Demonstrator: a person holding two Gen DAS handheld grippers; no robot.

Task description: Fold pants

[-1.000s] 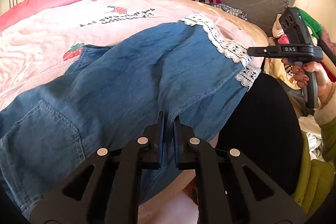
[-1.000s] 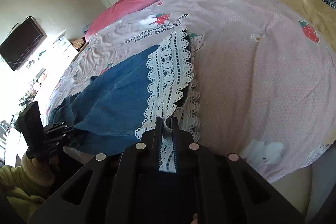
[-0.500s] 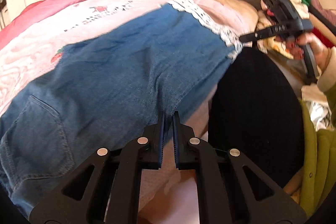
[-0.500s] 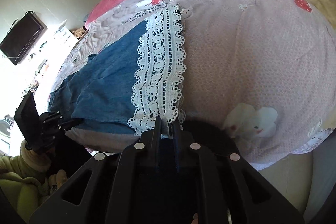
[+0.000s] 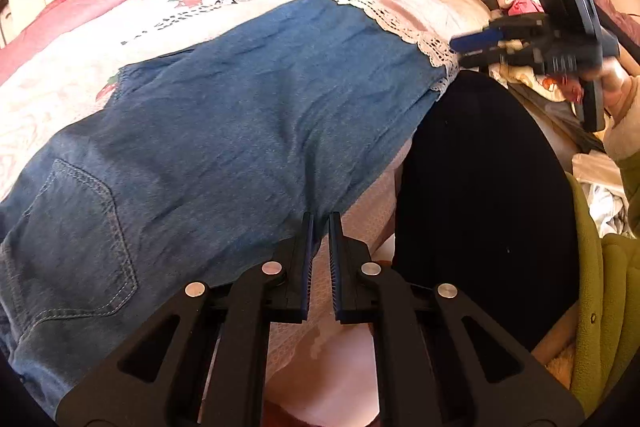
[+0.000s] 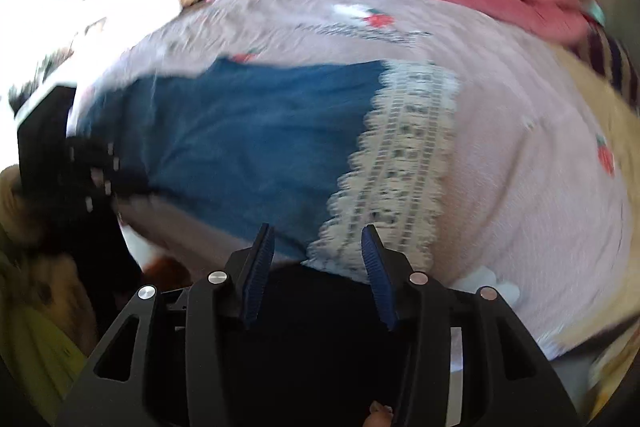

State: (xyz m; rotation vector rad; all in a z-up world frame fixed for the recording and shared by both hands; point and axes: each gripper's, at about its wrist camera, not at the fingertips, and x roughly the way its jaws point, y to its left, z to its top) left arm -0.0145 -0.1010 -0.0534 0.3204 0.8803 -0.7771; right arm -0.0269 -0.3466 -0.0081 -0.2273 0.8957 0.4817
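Two views. From the left wrist, the left gripper (image 5: 320, 223) has its fingers pinched together on the near edge of the denim pants (image 5: 240, 115), which lie spread flat across the pink strawberry-print bedspread (image 5: 192, 3), lace hem (image 5: 400, 23) at the far right; the right gripper (image 5: 460, 51) hangs just off that hem. From the right wrist, blurred, the jaws are opening, blue pads (image 6: 260, 267) apart, nothing between them, the lace hem just ahead.
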